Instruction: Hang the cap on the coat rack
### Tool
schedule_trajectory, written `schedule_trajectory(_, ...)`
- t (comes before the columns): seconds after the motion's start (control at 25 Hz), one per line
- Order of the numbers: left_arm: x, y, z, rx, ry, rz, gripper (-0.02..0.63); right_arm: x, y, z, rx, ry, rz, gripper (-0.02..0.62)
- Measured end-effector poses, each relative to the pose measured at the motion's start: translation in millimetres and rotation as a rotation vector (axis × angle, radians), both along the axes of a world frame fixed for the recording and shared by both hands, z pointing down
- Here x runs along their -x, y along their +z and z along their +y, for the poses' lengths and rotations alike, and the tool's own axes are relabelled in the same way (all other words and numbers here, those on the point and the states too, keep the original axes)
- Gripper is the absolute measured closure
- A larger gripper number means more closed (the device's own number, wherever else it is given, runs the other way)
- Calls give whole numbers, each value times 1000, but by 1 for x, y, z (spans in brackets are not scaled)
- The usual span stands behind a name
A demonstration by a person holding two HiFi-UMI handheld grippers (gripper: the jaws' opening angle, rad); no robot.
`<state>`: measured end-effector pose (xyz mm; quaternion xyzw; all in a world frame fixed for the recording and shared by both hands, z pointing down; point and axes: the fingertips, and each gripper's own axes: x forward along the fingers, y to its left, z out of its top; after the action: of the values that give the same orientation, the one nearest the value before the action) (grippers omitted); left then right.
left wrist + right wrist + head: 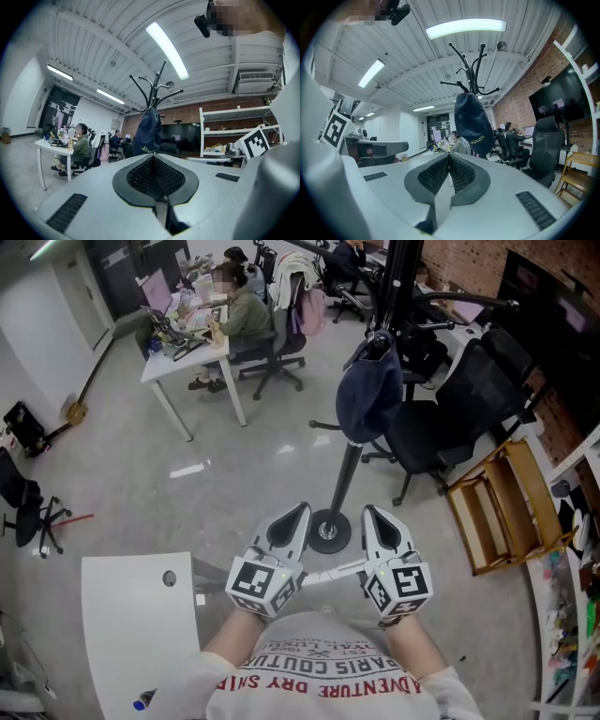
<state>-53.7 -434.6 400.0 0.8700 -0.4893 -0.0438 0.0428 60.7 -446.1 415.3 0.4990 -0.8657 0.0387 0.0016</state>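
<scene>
A dark navy cap (368, 397) hangs from a hook of the black coat rack (343, 486), whose round base (328, 531) stands on the floor. The cap also shows in the left gripper view (147, 132) and the right gripper view (473, 123), below the rack's hooks (471, 70). My left gripper (292, 518) and right gripper (378, 517) are held side by side near my chest, well short of the rack. Both have their jaws pressed together with nothing between them.
A white table (131, 615) lies at the lower left. Black office chairs (450, 418) and a wooden folding chair (502, 502) stand right of the rack. People sit at a desk (187, 352) at the far left back. Shelves (234, 136) line the brick wall.
</scene>
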Motion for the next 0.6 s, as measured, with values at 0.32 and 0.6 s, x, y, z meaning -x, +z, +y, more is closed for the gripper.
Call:
schedule_trajectory(0.32,-3,-3,3,-11,-10,5,601,-6,-1,1,-8,11,-1,580)
schedule_trajectory(0.6,-7,-2,2,-2,-10,9,601,-12,-1,3,-8,19,6,580)
